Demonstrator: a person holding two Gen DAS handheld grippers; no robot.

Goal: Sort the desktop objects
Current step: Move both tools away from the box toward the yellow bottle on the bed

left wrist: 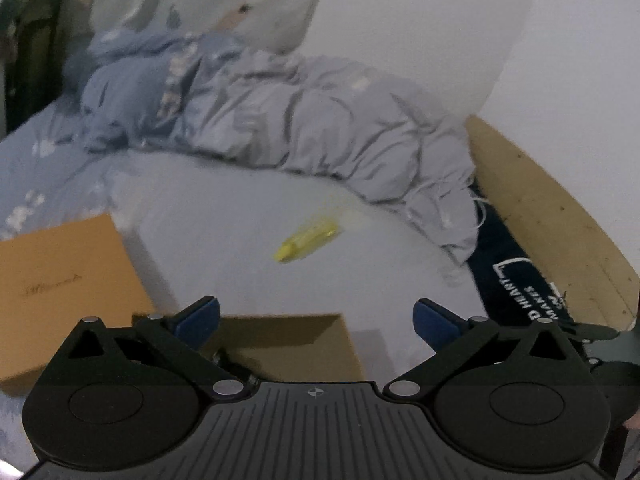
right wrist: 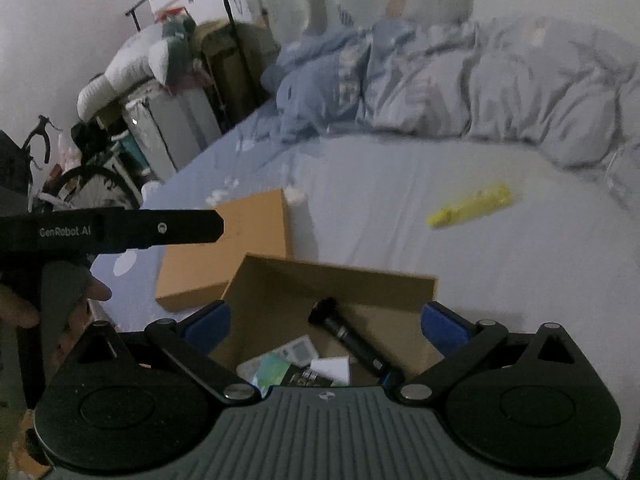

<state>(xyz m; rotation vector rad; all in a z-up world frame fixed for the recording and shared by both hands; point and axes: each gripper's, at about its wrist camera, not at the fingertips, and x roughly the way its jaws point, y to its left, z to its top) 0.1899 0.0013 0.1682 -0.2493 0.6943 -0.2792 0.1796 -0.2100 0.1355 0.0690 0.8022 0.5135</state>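
Looks mostly done: the open cardboard box (right wrist: 332,280) near the camera already holds 1 black flashlight (right wrist: 350,336) and about 3 small packets, hard to count. Only 1 yellow highlighter (right wrist: 470,206) is left, far right on the bed sheet (right wrist: 400,200). 1 box lid (right wrist: 232,248) lies left. Left gripper (left wrist: 316,320) and right gripper (right wrist: 326,322) both gape wide, holding nothing.

"GenRobot AI" on left hand-held gripper (right wrist: 218,226); "HEART" on dark mat (left wrist: 516,280).

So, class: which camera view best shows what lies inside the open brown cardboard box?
The right wrist view: the open brown cardboard box shows a black cylindrical flashlight and small packets. The left wrist view shows only its shadowed inner wall, contents hidden.
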